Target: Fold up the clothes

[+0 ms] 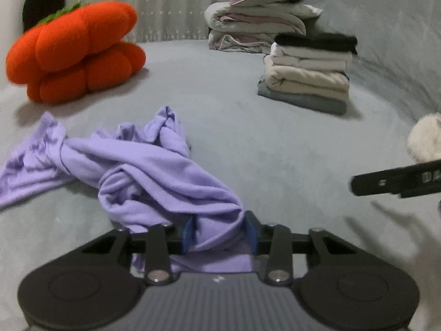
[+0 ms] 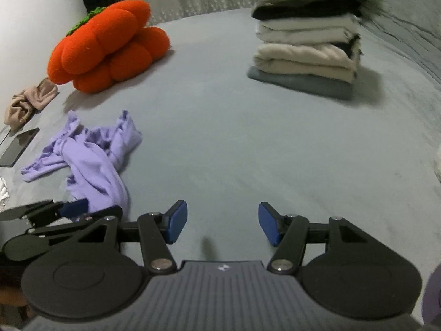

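Your left gripper (image 1: 220,233) is clenched on a bunched fold of the lilac garment (image 1: 143,171), which trails crumpled over the near left of the grey bed (image 1: 248,143). Your right gripper (image 2: 222,224) hangs released and empty, just right of it. The folded stack (image 2: 306,44) sits far right.

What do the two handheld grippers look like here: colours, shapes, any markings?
Both match. The left gripper and right gripper have black linkage arms with silver pivot bolts, blue pads on the fingers, two round black discs at the base and a ribbed grey body with a small white logo. No cables, hands or sleeves show.
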